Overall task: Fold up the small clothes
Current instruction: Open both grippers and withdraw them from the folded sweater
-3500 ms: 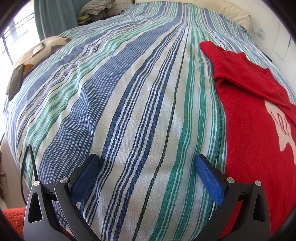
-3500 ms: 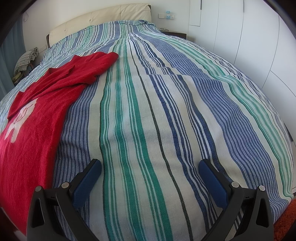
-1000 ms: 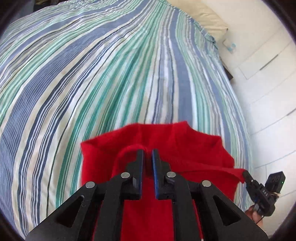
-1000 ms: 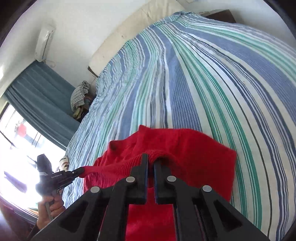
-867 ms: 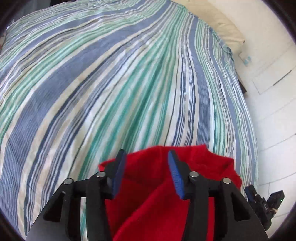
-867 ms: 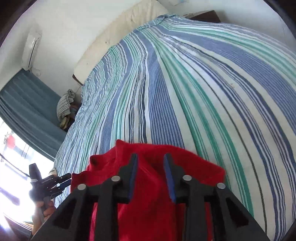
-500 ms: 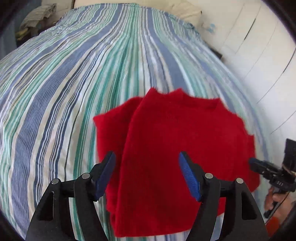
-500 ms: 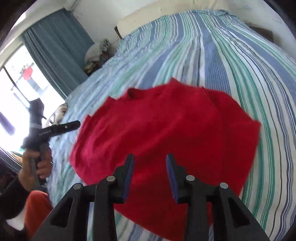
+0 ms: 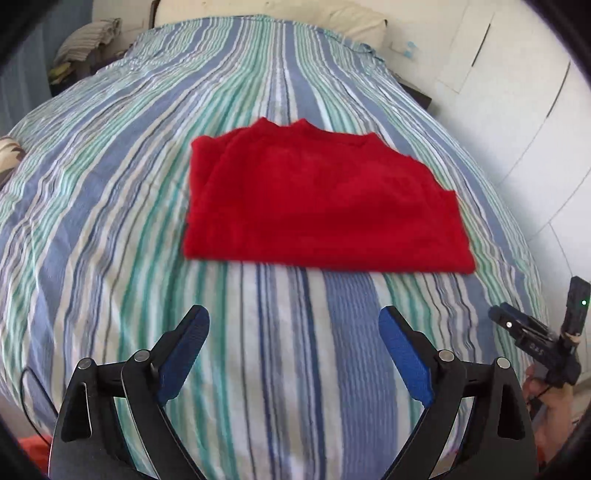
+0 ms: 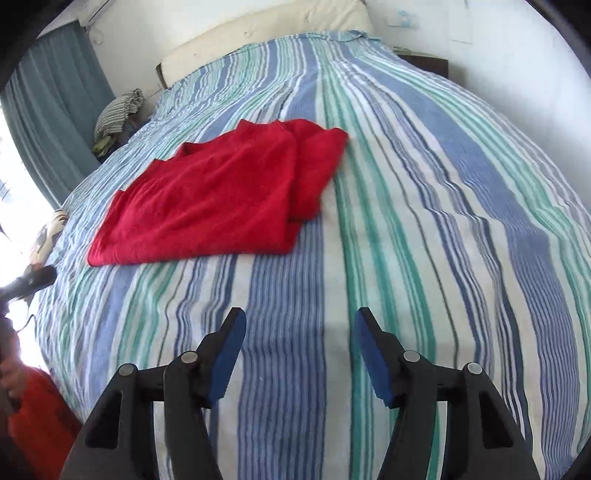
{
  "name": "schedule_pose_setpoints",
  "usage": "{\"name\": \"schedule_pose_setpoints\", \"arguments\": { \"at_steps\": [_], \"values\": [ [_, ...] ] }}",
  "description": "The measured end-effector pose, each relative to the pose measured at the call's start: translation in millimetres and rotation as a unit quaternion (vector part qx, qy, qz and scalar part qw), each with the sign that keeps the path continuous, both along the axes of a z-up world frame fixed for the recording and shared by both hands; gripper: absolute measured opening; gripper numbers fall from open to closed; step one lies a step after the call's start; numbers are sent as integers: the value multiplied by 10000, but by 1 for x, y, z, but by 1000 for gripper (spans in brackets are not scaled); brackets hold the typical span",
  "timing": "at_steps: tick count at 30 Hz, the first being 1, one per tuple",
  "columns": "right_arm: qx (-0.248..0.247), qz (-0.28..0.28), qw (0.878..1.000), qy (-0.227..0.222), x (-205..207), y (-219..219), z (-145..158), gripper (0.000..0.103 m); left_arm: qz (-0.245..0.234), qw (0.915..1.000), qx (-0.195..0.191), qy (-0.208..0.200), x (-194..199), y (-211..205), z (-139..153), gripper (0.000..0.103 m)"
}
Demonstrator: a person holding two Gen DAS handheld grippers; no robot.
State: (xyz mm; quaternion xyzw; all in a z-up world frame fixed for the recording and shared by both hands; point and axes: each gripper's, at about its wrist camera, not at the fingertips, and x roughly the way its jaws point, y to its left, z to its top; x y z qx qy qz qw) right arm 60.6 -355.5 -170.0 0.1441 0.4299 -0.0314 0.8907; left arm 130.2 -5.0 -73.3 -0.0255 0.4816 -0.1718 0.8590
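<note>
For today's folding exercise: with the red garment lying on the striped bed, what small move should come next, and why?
Probably bring both grippers back to the red garment for another fold. It lies flat but wide, its layers uneven at one end, and the left gripper and right gripper stand open, empty.

I'm working in a home bedroom. A bed fills both views, covered in a blue, green and white striped sheet, with a cream headboard against the wall. White wardrobe doors run along one side, a teal curtain hangs by a bright window, and clothes are piled beside the bed.
</note>
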Motion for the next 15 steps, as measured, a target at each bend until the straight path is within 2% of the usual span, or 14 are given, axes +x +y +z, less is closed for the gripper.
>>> {"name": "schedule_pose_setpoints", "arguments": {
  "at_steps": [4,9,12,15],
  "values": [
    [-90,-558,9983,-119,-29,-10,2,61,-373,9985,-407,10,-53,-38,20,94],
    [-301,-734,9963,-334,-39,-17,15,61,-897,9904,-927,-499,-94,-69,83,94],
    [-271,-813,9952,-471,-46,-18,20,66,-745,9859,-1229,-854,-94,-62,118,97],
    [-284,-797,9954,-440,-49,-18,18,67,-352,9841,-1334,-1117,-85,-46,131,99]
  ]
}}
